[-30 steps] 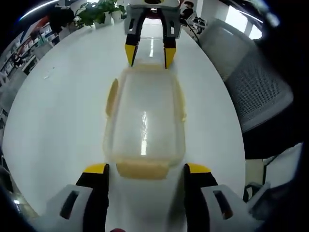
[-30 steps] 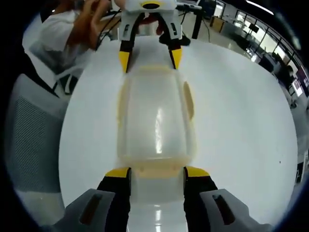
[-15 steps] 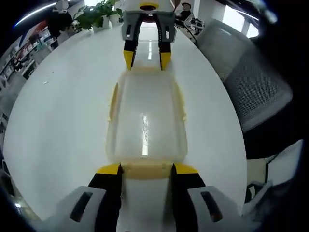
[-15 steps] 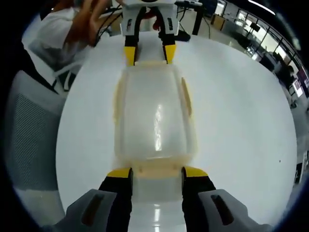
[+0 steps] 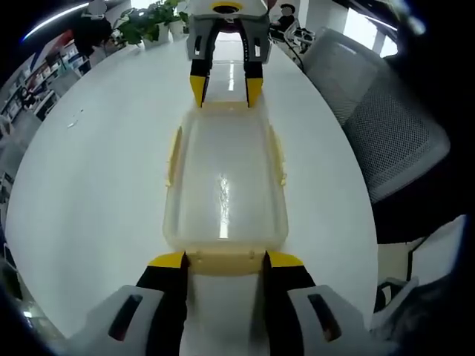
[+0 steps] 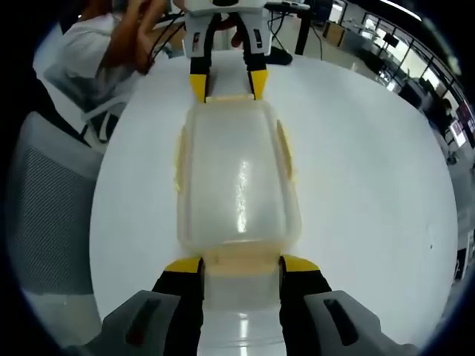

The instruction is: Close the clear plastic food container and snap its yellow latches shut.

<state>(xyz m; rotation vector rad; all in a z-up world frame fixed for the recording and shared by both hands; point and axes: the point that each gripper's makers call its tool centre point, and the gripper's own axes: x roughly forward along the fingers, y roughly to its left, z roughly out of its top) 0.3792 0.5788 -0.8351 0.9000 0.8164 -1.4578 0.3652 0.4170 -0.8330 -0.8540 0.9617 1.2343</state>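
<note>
container held end to end between 2 grippers on white table

the clear plastic food container (image 5: 224, 189) lies flat on the white table (image 5: 96, 170), its lid on top, long axis running between the 2 grippers. it sits near the table's middle in both views.

left gripper view: the left gripper (image 5: 225, 259) stands at the near short end, its 2 yellow-tipped jaws set either side of the near yellow latch (image 5: 225, 261) and touching it, clenched on that latch. at the far short end the right gripper (image 5: 224, 88) meets the container, its jaws flanking the far end latch. 2 more yellow latches run along the long sides, 1 on the left (image 5: 173, 157) and 1 on the right (image 5: 277, 159); whether they are snapped down cannot be told. a grey mesh chair (image 5: 386, 126) stands beside the table on the right, and potted plants (image 5: 148, 21) sit at the far edge.

right gripper view: the right gripper (image 6: 240, 263) closes on the near end latch (image 6: 239, 262), jaw tips touching its 2 sides. the container (image 6: 237, 182) stretches away to the left gripper (image 6: 226, 83) at the far end, whose jaws bracket the latch there (image 6: 227, 97). a person's hand (image 6: 137, 22) and white sleeve (image 6: 82, 55) show beyond the table's far left edge, and a grey mesh chair (image 6: 48, 200) stands at the left.
</note>
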